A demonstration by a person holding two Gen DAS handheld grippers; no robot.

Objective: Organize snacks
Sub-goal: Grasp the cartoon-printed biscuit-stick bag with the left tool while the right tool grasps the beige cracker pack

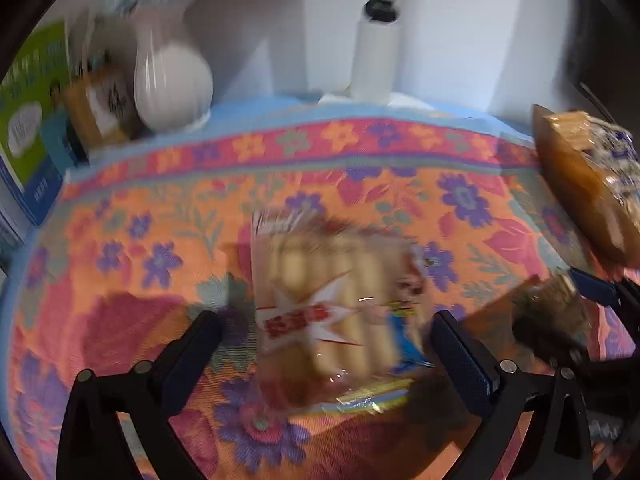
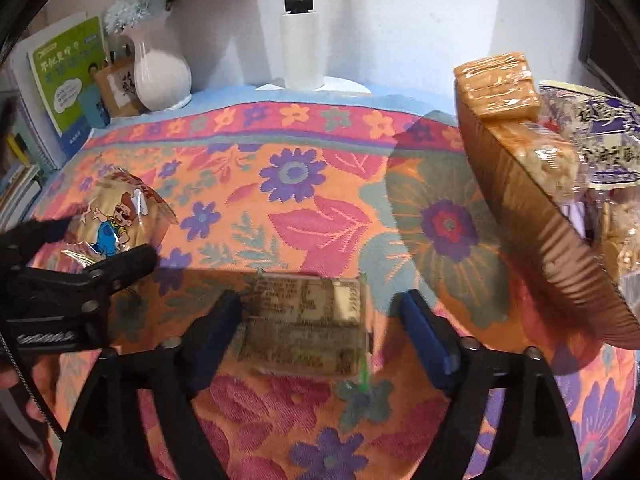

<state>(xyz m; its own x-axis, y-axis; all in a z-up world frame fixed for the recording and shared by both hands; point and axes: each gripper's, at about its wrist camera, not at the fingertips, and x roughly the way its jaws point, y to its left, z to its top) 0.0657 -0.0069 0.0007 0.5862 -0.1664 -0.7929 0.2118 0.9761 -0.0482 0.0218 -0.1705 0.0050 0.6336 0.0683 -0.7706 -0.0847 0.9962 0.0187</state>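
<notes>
A clear bag of long biscuits with a cartoon boy [image 1: 332, 312] lies on the flowered cloth between the open fingers of my left gripper [image 1: 326, 334]. It also shows in the right wrist view [image 2: 116, 220], with the left gripper's fingers [image 2: 128, 262] around it. A flat snack packet with printed text [image 2: 306, 324] lies between the open fingers of my right gripper [image 2: 320, 320]; it shows blurred in the left wrist view [image 1: 548, 312]. A brown basket [image 2: 532, 208] at the right holds several wrapped snacks [image 2: 496, 80].
The table wears an orange and pink flowered cloth [image 2: 288, 184]. At the back stand a white vase with flowers [image 2: 160, 72], a green book [image 2: 68, 76], a small framed card [image 2: 118, 88] and a white cylinder device [image 2: 300, 40] against the wall.
</notes>
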